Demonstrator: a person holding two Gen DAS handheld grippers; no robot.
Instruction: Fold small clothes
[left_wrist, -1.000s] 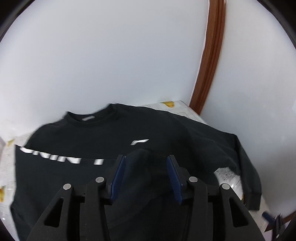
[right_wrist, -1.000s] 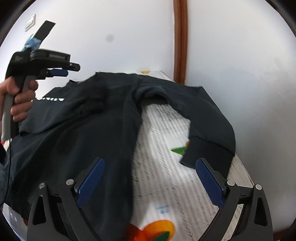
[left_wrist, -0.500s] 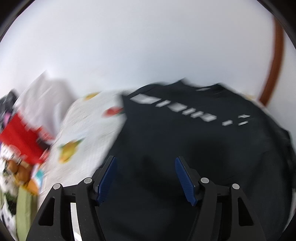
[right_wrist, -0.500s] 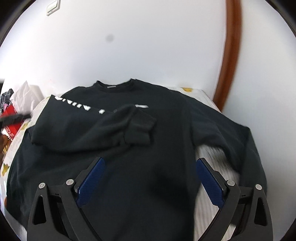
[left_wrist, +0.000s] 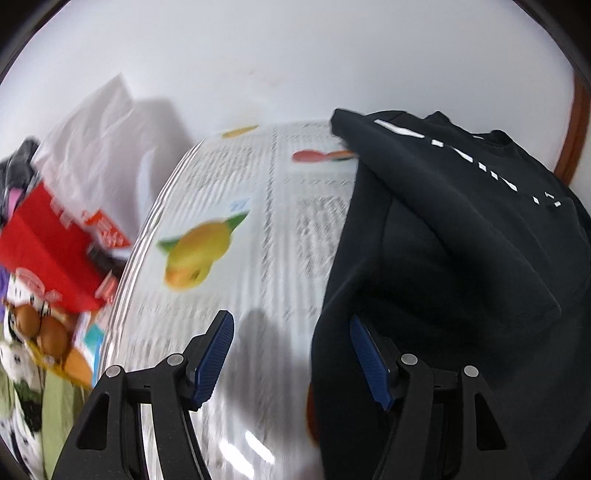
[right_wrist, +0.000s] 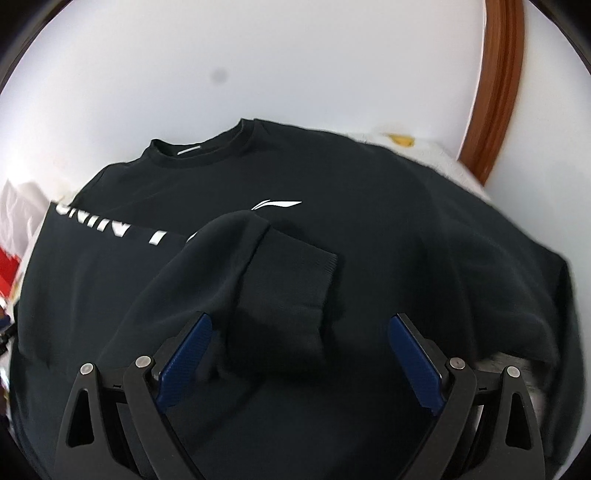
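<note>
Right wrist view: black sweatshirt (right_wrist: 369, 258) lies front-up on the tabletop (left_wrist: 258, 229), collar at the far end.
Folded sleeve: one sleeve (right_wrist: 266, 280) lies across the chest, its ribbed cuff just ahead of the right hand-held gripper (right_wrist: 299, 360).
Step in hand: sleeves being folded inward; judged roughly a third done, since the other sleeve looks unfolded toward the right edge.
Next move: likely a grasp on that far sleeve, carried across the body.
Right hand-held gripper: spread wide, holding nothing, hovering over the fabric.
Left hand-held gripper (left_wrist: 291, 356): spread, empty, by the sweatshirt's left edge; contact cannot be told.
Surroundings: printed fruit cover on the tabletop; red box (left_wrist: 51, 251) and white bag (left_wrist: 99, 144) beyond its left edge.
</note>
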